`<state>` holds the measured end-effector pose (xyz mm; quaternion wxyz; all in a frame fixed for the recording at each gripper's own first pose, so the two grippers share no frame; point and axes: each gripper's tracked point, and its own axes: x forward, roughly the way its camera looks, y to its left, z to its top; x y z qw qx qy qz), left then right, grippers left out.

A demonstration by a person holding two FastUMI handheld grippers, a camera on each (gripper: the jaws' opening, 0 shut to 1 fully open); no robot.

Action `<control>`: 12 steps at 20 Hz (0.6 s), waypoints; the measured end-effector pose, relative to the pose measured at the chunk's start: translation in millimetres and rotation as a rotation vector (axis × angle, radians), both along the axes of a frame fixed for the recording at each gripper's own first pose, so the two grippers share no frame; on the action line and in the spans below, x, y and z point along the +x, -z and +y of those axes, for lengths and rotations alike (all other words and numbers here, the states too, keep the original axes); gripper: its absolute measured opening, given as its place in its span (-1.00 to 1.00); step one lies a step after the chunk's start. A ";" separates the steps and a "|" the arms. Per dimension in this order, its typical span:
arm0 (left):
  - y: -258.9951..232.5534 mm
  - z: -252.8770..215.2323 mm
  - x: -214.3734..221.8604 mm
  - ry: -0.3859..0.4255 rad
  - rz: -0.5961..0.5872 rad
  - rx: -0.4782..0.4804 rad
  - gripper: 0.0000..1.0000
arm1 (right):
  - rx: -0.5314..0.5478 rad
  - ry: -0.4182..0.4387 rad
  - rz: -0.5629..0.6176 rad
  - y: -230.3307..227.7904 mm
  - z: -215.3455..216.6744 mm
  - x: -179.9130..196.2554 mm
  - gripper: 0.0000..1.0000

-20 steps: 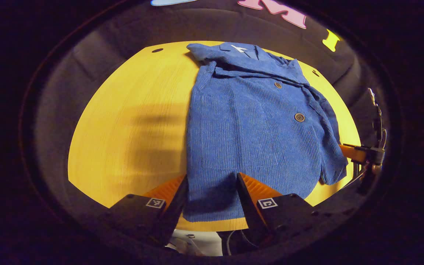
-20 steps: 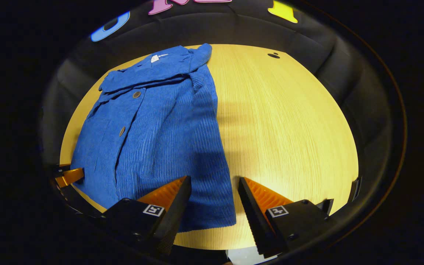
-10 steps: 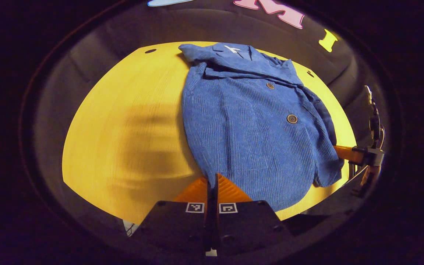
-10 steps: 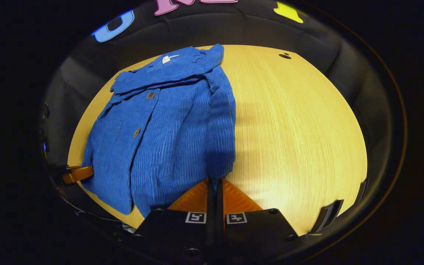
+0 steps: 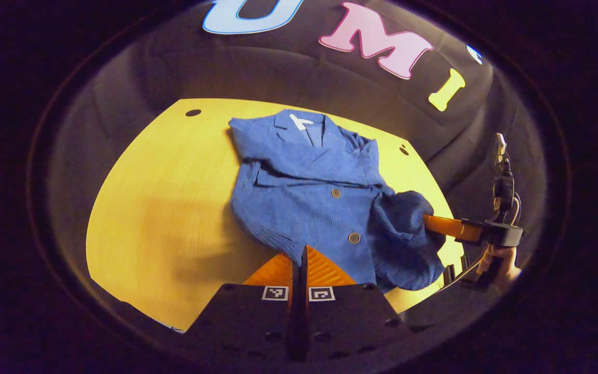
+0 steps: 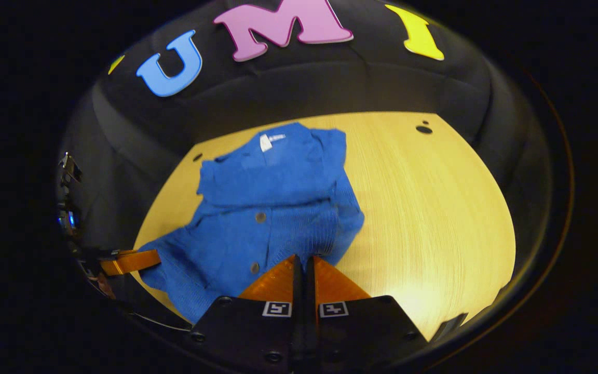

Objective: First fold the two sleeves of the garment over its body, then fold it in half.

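Note:
A blue corduroy jacket (image 5: 304, 176) lies buttons-up on the yellow wooden table (image 5: 148, 208), its collar at the far end. My left gripper (image 5: 301, 249) is shut on the near hem at one corner and holds it raised off the table. In the right gripper view, my right gripper (image 6: 304, 258) is shut on the other hem corner of the jacket (image 6: 273, 208). The lower half of the jacket hangs bunched between the two grippers. The right gripper (image 5: 447, 227) also appears at the right of the left gripper view, with cloth draped over its fingers.
The table has small dark holes near its far corners (image 5: 193, 112) (image 6: 424, 128). Bare tabletop (image 6: 434, 208) stretches right of the jacket in the right gripper view. A hand (image 5: 501, 262) holds the right gripper's handle. The left gripper's finger (image 6: 130, 261) shows at the left edge.
Both grippers went from open around the hem to shut on it. They have since lifted the hem, and the jacket's lower half has bunched up toward the collar.

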<state>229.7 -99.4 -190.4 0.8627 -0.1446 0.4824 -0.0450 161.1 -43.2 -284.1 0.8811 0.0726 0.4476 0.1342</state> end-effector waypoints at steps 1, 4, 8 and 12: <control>-12.1 3.9 25.0 0.003 -0.039 -0.011 -1.00 | 0.031 0.007 -0.033 -12.5 6.0 25.6 -0.91; -43.6 21.4 104.1 0.010 -0.154 -0.022 -1.00 | 0.073 0.025 -0.125 -40.8 12.8 106.3 -0.92; -51.3 60.1 216.5 -0.024 -0.279 -0.002 -1.00 | 0.061 0.040 -0.223 -42.6 18.7 212.7 -0.92; -21.3 102.4 321.8 -0.102 -0.389 0.007 -1.00 | 0.037 0.072 -0.279 -8.7 26.6 309.2 -0.92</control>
